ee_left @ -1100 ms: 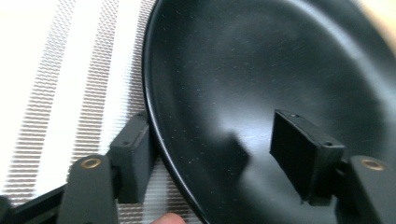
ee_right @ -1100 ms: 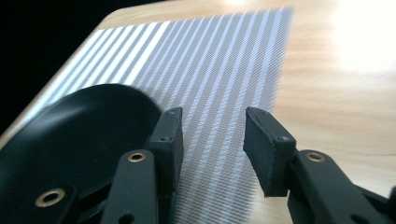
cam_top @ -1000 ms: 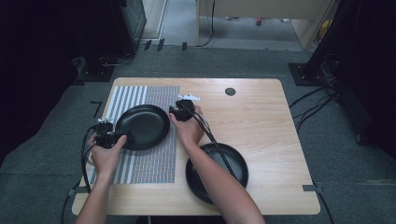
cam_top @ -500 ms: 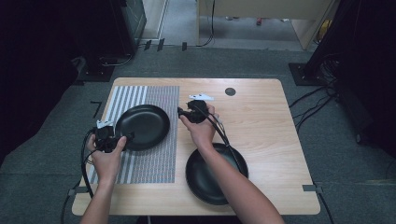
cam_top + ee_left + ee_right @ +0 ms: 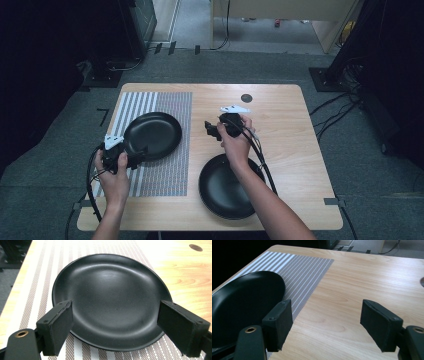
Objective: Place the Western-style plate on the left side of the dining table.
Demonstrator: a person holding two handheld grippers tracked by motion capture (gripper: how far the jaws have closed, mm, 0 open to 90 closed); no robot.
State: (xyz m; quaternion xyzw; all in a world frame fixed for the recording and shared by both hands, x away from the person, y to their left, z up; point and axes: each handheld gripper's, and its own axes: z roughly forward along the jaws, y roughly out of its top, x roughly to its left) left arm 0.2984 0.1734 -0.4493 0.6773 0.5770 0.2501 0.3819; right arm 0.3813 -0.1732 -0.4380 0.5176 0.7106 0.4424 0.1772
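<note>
A black plate (image 5: 152, 135) lies on the striped placemat (image 5: 165, 175) at the table's left. My left gripper (image 5: 139, 156) hovers at that plate's near-left rim. In the left gripper view the plate (image 5: 112, 297) spreads out beyond my left gripper (image 5: 117, 327). Its jaws have just been opening, stand open and do not press on the rim. My right gripper (image 5: 210, 129) hangs over bare wood to the right of the mat. In the right gripper view my right gripper (image 5: 332, 327) has just been opening, with nothing between its fingers, and the plate (image 5: 244, 305) lies off to the left.
A second black plate (image 5: 227, 187) lies on the wooden table (image 5: 280, 115) near its front edge, under the right forearm. A dark round hole (image 5: 246, 98) marks the table's far side. Cables trail from both grippers toward the person.
Both grippers have let go of the plate on the mat and drawn back from it, the right one to the right, the left one toward the front. Both pairs of jaws stand wider.
</note>
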